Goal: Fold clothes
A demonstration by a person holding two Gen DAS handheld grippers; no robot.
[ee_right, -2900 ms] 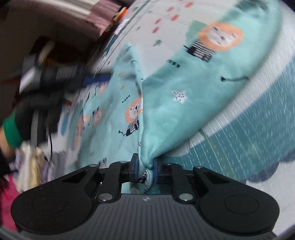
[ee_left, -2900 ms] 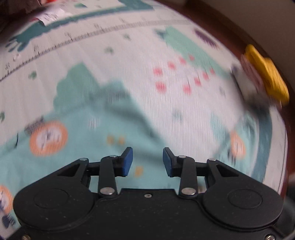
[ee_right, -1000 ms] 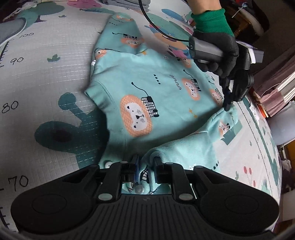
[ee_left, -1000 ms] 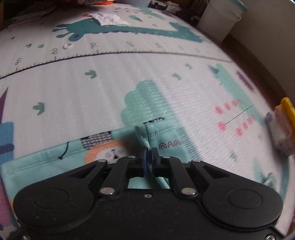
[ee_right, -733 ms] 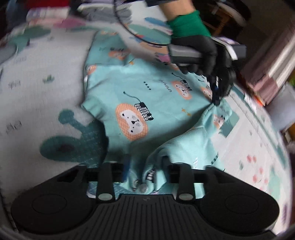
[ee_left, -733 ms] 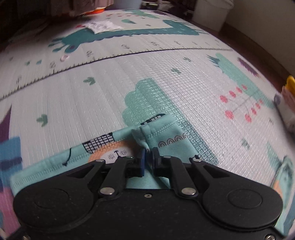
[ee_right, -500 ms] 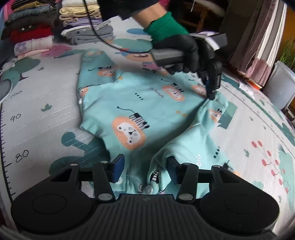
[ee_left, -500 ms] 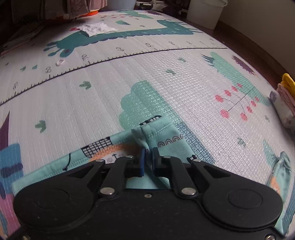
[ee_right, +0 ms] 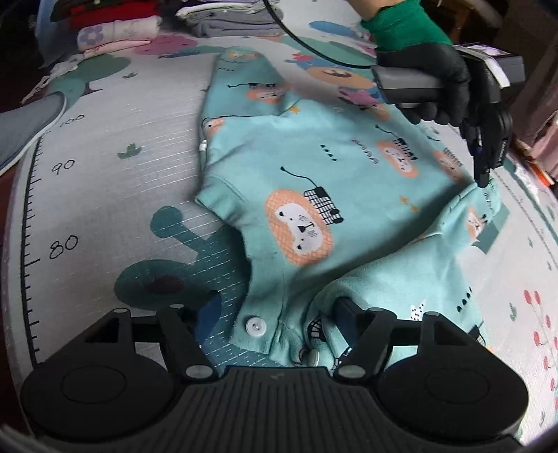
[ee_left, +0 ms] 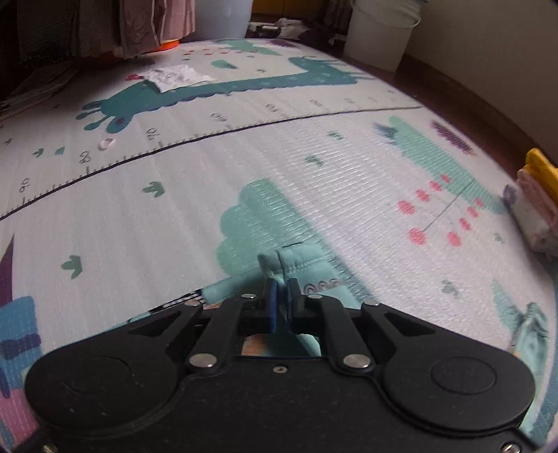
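A teal baby garment with lion prints (ee_right: 314, 195) lies spread on the play mat, one part folded over near the front right. My right gripper (ee_right: 275, 313) hovers over its snap-button edge (ee_right: 255, 326) with the jaws opening; cloth lies between the fingers but the pads do not press it. In the left wrist view my left gripper (ee_left: 280, 296) is shut on a teal hem corner (ee_left: 296, 265). The same gripper (ee_right: 483, 174), held by a black-gloved hand (ee_right: 429, 69), shows at the garment's far right corner.
The printed foam play mat (ee_left: 209, 195) covers the floor. Folded clothes are stacked at its far edge (ee_right: 115, 31) and at the right (ee_left: 537, 202). White bins (ee_left: 380, 31) and a curtain (ee_left: 146, 24) stand beyond the mat. A paper scrap (ee_left: 174, 75) lies on it.
My right gripper's jaws have spread apart and let go of the garment's button edge, which now lies loose on the mat. The left gripper still pinches the hem corner and has rolled slightly.
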